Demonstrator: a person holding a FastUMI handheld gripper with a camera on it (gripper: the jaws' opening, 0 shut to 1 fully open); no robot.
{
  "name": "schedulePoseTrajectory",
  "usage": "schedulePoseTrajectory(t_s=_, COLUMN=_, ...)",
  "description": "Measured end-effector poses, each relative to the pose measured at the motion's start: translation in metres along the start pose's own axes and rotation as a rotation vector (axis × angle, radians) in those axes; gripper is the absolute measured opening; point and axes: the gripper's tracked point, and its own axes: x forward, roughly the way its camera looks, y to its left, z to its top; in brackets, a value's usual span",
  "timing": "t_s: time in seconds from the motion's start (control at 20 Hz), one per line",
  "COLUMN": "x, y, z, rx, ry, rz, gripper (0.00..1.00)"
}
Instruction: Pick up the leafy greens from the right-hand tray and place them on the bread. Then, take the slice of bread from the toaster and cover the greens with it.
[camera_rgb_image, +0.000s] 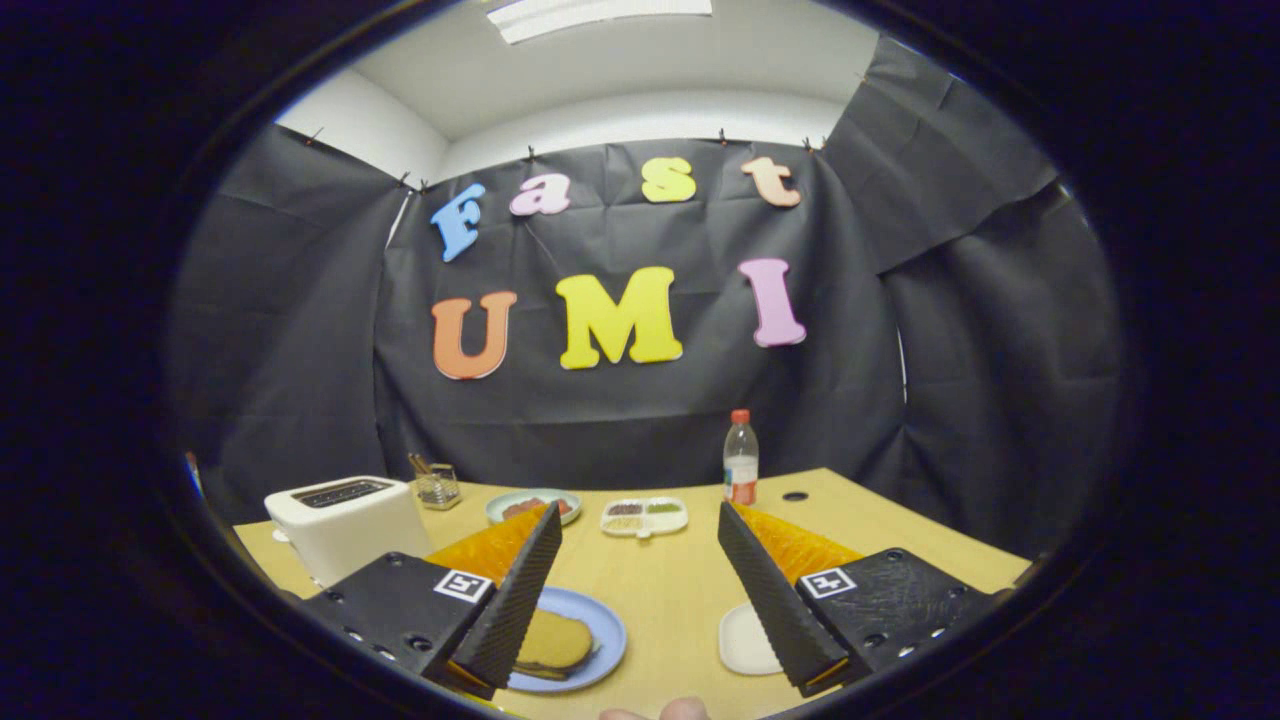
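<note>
Light wooden table (680, 590) carrying, in descending size: white two-slot toaster (345, 520) beyond the left finger; round blue plate (600, 640) with a tan bread slice (555, 640) beside that finger; small white tray (745, 640) at the right finger, its greens hidden. Gripper (640, 590) fingers stand wide apart, holding nothing. Risk: with the tray half-covered, a blind descent may miss the greens or push the tray.
</note>
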Motion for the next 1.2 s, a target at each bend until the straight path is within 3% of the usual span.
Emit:
schedulePoseTrajectory(t_s=0.25, x=-0.004, y=-0.008, z=0.043, rx=-0.088, ry=-0.065, rz=0.02, gripper=0.96)
schedulePoseTrajectory(t_s=0.4, x=-0.017, y=0.0, z=0.061, rx=-0.08, ry=-0.048, rz=0.053, gripper=0.95)
schedulePoseTrajectory(t_s=0.75, x=-0.053, y=0.003, z=0.101, rx=-0.037, ry=-0.088, rz=0.007, gripper=0.95)
schedulePoseTrajectory(t_s=1.2, x=-0.079, y=0.029, z=0.103, rx=-0.056, ry=-0.081, rz=0.012, gripper=0.95)
